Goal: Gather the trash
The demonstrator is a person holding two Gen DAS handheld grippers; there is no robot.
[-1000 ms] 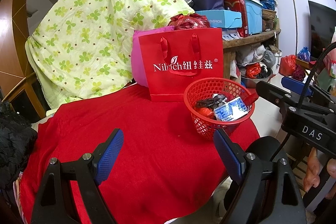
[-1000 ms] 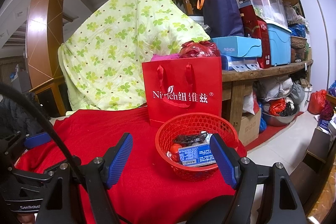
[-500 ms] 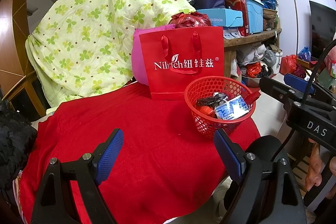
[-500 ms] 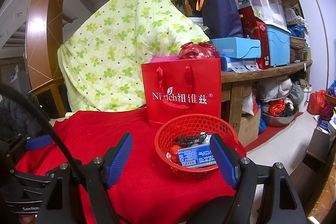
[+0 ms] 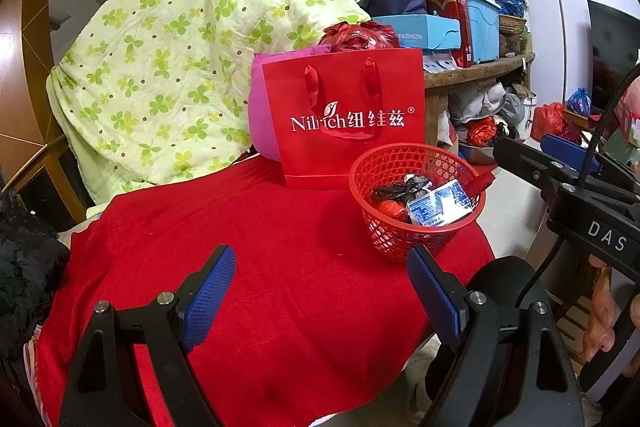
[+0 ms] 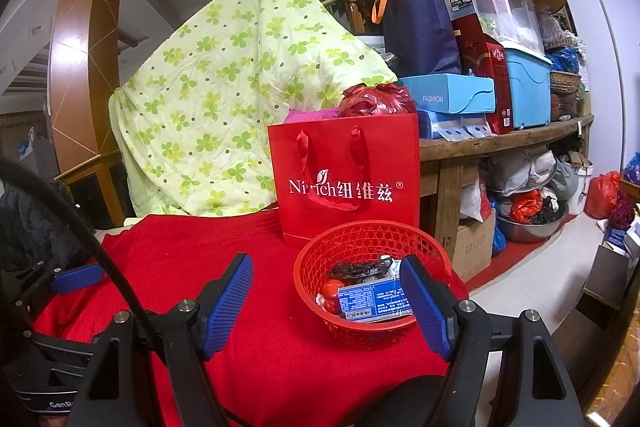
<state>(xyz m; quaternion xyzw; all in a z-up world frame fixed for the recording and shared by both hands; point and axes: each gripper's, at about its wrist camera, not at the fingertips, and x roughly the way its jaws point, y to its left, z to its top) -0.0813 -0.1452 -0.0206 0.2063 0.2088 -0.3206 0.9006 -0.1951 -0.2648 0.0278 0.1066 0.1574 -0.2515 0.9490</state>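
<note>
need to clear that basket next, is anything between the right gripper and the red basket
Nothing visible. The right gripper, jaws open and empty, faces the red basket across bare red cloth; the red gift bag stands behind it.

Red-clothed table w/ red basket & red bag.

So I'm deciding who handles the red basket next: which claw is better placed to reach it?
The right claw, probably. In its view the red basket of trash sits just ahead, overlapping its right finger. For the left claw, the basket lies farther off to its right. Both are open and empty.
</note>
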